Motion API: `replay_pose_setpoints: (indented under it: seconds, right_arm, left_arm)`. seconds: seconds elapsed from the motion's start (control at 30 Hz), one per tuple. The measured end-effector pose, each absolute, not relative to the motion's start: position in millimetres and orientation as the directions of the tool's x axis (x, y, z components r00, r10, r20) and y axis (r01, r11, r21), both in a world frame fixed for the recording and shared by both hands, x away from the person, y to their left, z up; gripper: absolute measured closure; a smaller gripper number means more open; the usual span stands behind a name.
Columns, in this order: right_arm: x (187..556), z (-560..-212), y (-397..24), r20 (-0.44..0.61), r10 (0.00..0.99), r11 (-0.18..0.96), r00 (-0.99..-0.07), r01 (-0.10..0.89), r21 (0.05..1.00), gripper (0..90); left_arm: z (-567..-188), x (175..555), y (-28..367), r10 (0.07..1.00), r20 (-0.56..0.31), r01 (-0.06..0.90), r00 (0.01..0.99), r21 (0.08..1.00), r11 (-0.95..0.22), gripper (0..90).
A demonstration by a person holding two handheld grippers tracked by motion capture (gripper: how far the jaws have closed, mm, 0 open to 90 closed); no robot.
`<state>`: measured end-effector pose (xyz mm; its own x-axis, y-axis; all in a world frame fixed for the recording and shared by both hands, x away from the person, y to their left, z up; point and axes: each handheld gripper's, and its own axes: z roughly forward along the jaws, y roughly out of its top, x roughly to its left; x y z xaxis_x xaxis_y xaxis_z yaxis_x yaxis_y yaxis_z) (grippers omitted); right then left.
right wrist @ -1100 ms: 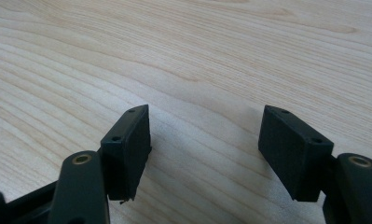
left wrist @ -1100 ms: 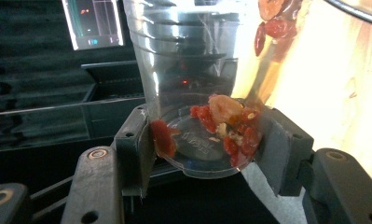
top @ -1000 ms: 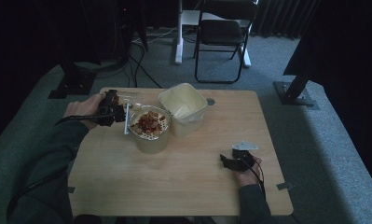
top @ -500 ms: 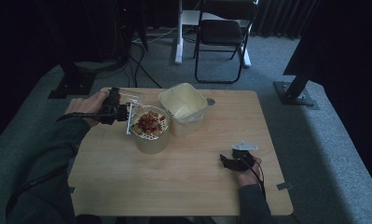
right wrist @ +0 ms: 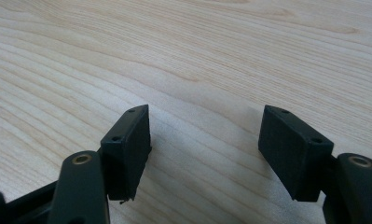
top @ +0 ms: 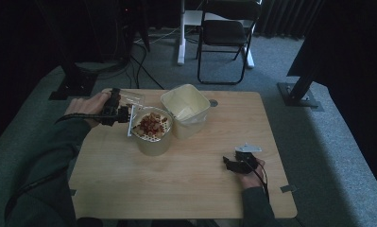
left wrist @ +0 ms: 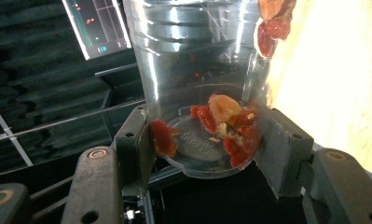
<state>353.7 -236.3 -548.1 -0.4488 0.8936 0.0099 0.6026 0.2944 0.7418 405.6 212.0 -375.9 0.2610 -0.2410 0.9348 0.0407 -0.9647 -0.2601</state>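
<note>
Few bits cling inside the cup (left wrist: 200,93), clamped tipped in the left gripper (top: 114,111) over the tub (top: 152,128) (right gripper (right wrist: 204,149) jaws apart, idle).

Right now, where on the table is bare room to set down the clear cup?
The wide bare wood in front of the paper bowl, between it and the right claw, is free, as is the far right corner. The far left is crowded: left claw, clear cup, bowl and cream tub sit close together.
</note>
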Motion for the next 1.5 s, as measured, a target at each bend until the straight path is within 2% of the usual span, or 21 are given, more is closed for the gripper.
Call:
replay_pose_setpoints:
  seconds: [1.5]
  right_arm:
    - [353.9,-548.4,-236.7,0.010,0.892,0.295,-0.452,0.600,0.744,33.5]
  left_arm:
    - [-378.8,406.6,212.0,-0.282,0.927,0.042,0.247,-0.300,-0.953,43.5]
